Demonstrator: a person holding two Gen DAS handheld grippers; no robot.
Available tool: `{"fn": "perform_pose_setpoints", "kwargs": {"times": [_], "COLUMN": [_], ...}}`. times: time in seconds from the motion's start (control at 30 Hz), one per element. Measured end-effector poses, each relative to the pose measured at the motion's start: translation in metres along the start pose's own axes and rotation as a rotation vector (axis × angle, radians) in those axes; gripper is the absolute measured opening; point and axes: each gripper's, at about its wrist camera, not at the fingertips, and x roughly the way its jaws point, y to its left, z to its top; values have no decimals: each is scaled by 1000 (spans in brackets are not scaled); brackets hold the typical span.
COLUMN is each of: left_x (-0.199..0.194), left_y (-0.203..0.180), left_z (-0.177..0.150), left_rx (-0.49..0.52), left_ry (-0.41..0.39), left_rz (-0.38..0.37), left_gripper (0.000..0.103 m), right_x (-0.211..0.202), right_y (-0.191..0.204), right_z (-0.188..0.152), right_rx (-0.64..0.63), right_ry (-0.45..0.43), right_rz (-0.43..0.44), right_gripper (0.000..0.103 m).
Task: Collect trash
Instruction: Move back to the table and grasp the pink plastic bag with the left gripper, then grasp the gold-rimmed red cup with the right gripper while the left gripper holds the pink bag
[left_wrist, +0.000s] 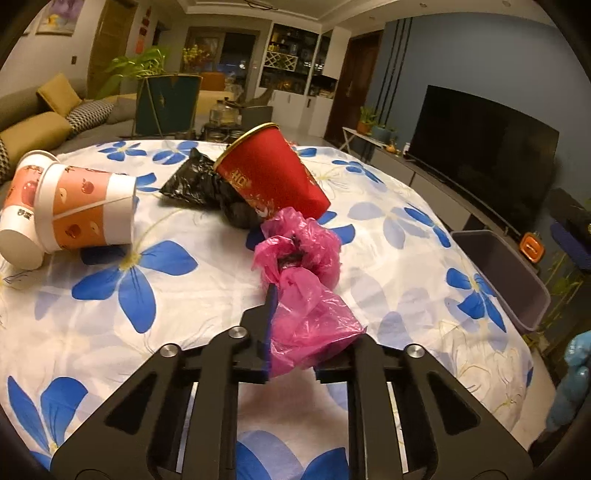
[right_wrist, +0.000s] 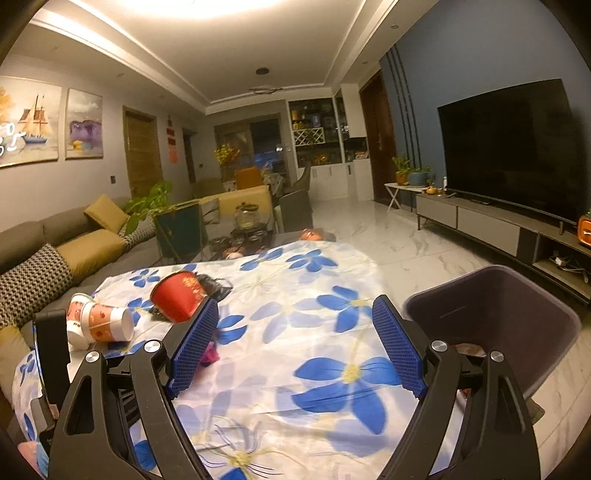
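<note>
Far left on the flowered tablecloth (left_wrist: 177, 332) we see two paper cups (left_wrist: 70, 206) lying on their sides, one nested partly behind the other, orange and pink bands with apple prints. The nearer white band carries small dark characters, too blurred to read.

Next right, a crumpled black plastic bag (left_wrist: 195, 182) lies flat on the cloth. A red paper bucket (left_wrist: 273, 171) rests tilted against it, gold rim toward the room, gold lettering near its base; we make out something like "HO" and no more.

Centre: a pink plastic bag (left_wrist: 306, 280), thin, glossy, bunched and wrinkled, with a dark patch in its upper folds. The left gripper (left_wrist: 291, 295) is clamped on it, fingers drawn nearly together with the film pinched between them. The bag bulges beyond the tips and drapes back over the right finger, which it hides. Whether it clears the cloth we cannot tell.

Right, past the table edge, a grey plastic bin (left_wrist: 517, 280) stands open.

From the right wrist view, the right gripper (right_wrist: 295, 347) is spread wide above the cloth, blue ridged pads (right_wrist: 192, 350) facing each other, nothing between them. The bin (right_wrist: 517, 314) sits just beside its right finger.
</note>
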Motion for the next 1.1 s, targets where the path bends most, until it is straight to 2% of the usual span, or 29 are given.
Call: {"fn": "perform_pose_setpoints", "kwargs": {"times": [0.23,0.6,0.87,1.1], "left_x": [-30,-92,-104,-110], "left_y": [4,57,83,93], "left_z": [-5,4,10,15], "left_rx": [24,-105,-159,-167], "left_ry": [-49,-165,-184,-212], "left_rz": [-16,55,87,98], "left_gripper": [6,6,6,6], "right_x": [17,58,108,144], "right_y": [19,74,123,141], "right_z": [-4,-9,-9,-10], "right_rx": [-28,-98,-228,-249], "right_ry": [25,60,104,161], "right_rz": [40,154,185,181], "right_gripper": [83,83,83,83]}}
